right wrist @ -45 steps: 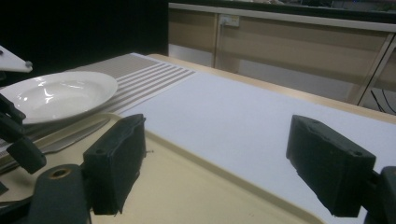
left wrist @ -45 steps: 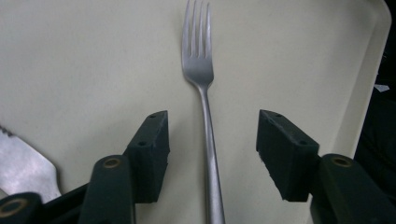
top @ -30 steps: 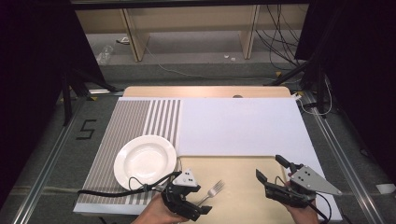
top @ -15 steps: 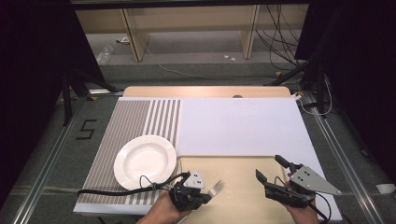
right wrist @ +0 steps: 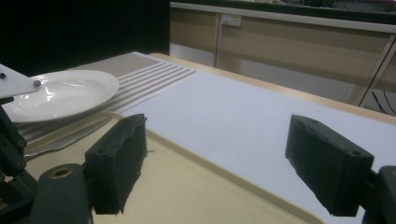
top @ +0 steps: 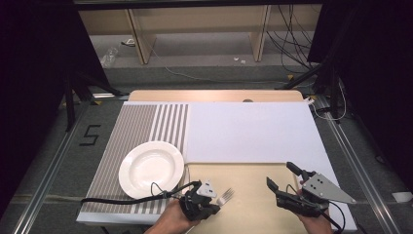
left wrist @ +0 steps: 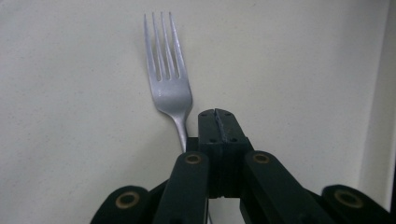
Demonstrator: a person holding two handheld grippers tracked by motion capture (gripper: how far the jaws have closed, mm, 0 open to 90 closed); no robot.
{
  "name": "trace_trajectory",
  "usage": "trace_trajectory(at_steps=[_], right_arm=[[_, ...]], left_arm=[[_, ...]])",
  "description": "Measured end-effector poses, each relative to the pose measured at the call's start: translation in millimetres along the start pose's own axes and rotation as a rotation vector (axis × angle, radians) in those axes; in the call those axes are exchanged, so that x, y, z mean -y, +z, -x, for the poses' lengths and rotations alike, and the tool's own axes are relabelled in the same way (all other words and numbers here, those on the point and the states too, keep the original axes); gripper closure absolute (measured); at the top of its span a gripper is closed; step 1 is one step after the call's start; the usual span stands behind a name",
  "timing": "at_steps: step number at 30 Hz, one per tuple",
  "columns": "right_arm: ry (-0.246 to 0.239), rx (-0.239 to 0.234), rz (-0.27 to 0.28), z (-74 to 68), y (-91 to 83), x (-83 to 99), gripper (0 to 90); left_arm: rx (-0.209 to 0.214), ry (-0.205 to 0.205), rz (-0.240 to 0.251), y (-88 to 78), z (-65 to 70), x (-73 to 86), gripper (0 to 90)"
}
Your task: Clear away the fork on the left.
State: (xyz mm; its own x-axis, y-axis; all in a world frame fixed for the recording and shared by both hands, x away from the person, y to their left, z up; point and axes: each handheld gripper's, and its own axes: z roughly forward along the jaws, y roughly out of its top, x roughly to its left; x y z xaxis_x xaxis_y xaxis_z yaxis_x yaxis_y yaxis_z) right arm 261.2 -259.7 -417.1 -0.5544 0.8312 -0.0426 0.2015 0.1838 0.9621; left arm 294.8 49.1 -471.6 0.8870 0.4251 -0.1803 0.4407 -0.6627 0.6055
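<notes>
The high camera is looking down and forward over the whole surface, while each hand-held gripper's camera is peering close and low along its jaws, both sharing the near cream area with the overhead view.

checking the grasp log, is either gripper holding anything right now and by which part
The left gripper has its jaws shut beside the fork handle, not visibly around it, so a hold cannot be confirmed. The right gripper is open and holds nothing.
</notes>
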Motion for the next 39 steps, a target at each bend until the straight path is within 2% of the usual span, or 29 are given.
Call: trace_trajectory(at_steps=[9, 14, 23, 26, 31, 39], right_arm=[[0.000, -0.001, -0.002, -0.2, 0.2, 0.0, 21.3], [0.001, -0.001, -0.002, -0.2, 0.1, 0.1, 21.4], [0.001, -0.002, -0.001, -0.3, -0.1, 0.0, 21.4], [0.000, -0.002, 0.007, -0.3, 0.4, 0.1, 21.4], [-0.002, -0.001, 0.013, -0.5, 0.3, 0.0, 21.4], [-0.002, -0.004, 0.015, -0.8, 0.0, -0.3, 21.4]], left_arm=[[-0.030, -0.008, -0.023, 1.4, -2.3, 0.2, 89.5], [-0.078, -0.007, -0.045, 1.5, -5.1, 1.1, 89.5], [-0.117, -0.021, -0.050, -1.0, -7.9, 0.9, 89.5], [-0.106, -0.033, -0.055, -1.5, -9.6, 1.6, 89.5], [-0.147, -0.026, -0.067, -3.6, -11.4, 1.7, 89.6], [-0.183, -0.050, -0.067, -11.0, -20.1, 4.9, 89.6]])
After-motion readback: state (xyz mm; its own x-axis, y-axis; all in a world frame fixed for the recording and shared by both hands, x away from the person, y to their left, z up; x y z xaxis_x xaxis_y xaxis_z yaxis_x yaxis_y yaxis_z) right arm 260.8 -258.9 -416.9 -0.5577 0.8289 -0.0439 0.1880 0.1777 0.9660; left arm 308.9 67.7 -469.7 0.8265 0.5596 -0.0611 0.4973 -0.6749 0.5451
